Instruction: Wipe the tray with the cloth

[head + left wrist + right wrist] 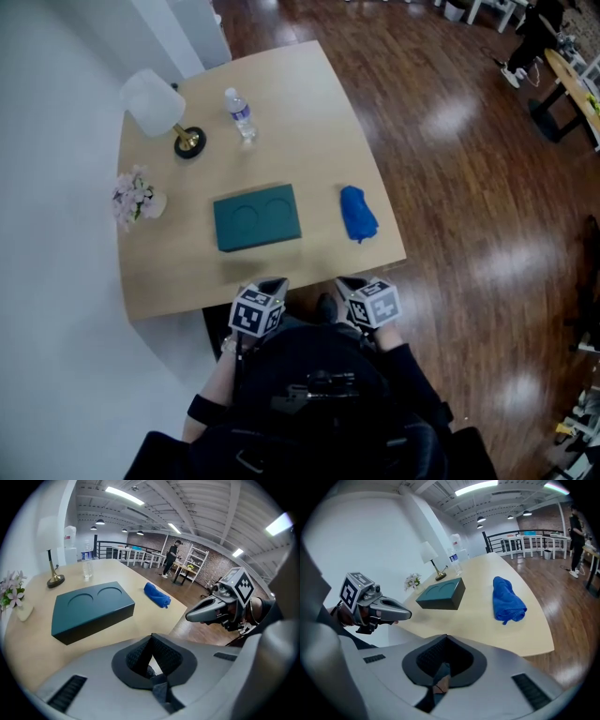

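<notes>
A dark teal tray [258,217] with two round hollows lies in the middle of the wooden table [309,122]. To its right, near the table's right edge, sits a rolled blue cloth [357,213]. Both grippers hover side by side at the near table edge, short of the tray and cloth. My left gripper [272,286] points at the tray [89,609], jaws shut and empty. My right gripper [349,284] is shut with nothing between its jaws. From the right gripper view, the cloth [507,600] lies ahead to the right and the tray [440,594] further left.
At the table's far left stand a lamp [159,108] with a white shade, a water bottle [241,114] and a small bunch of flowers [134,197]. A white wall runs along the left. Wooden floor lies to the right, with a person [171,557] far off.
</notes>
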Action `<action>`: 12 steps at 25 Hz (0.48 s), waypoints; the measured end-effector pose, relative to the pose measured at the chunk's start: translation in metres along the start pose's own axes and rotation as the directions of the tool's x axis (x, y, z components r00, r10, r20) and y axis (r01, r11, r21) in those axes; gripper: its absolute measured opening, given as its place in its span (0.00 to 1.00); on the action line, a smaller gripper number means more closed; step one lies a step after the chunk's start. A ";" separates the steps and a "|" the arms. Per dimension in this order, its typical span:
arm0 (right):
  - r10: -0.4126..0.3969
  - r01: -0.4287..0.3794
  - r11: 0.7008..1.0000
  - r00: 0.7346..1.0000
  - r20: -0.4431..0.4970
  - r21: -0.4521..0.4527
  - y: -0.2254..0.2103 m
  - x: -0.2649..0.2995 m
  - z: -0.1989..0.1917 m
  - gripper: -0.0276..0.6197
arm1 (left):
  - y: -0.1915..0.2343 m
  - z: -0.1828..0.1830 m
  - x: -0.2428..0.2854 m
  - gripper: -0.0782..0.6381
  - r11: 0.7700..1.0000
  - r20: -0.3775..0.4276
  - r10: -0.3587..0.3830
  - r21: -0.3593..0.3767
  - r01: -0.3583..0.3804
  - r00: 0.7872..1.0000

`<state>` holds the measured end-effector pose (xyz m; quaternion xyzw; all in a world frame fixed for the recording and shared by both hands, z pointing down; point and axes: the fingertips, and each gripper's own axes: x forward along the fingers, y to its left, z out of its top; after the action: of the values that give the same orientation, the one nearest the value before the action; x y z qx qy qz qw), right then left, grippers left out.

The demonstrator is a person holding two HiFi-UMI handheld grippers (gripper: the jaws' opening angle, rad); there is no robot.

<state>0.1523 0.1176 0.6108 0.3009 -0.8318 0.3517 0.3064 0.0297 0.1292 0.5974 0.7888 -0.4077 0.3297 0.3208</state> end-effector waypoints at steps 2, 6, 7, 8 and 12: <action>-0.001 0.001 1.000 1.000 -0.012 -0.010 -0.001 0.001 -0.005 0.05 | -0.002 -0.005 0.003 0.11 1.000 -0.006 0.000 -0.007 0.000 1.000; 0.000 0.000 1.000 1.000 -0.014 -0.004 -0.003 0.003 -0.007 0.05 | -0.001 -0.011 0.004 0.11 1.000 -0.018 0.006 -0.016 -0.006 1.000; 0.001 -0.001 1.000 1.000 -0.013 -0.003 -0.003 0.002 -0.008 0.05 | -0.001 -0.011 0.003 0.11 1.000 -0.016 0.009 -0.015 -0.009 1.000; 0.003 -0.003 1.000 1.000 -0.011 -0.002 -0.003 0.001 -0.007 0.05 | -0.001 -0.009 0.003 0.11 1.000 -0.013 0.012 -0.013 -0.012 1.000; 0.006 -0.006 1.000 1.000 -0.004 -0.004 -0.003 -0.002 -0.006 0.05 | -0.004 -0.005 0.005 0.11 1.000 -0.009 0.006 -0.006 -0.006 1.000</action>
<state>0.1573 0.1210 0.6135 0.2970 -0.8328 0.3515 0.3076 0.0343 0.1325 0.6030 0.7852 -0.4096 0.3329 0.3238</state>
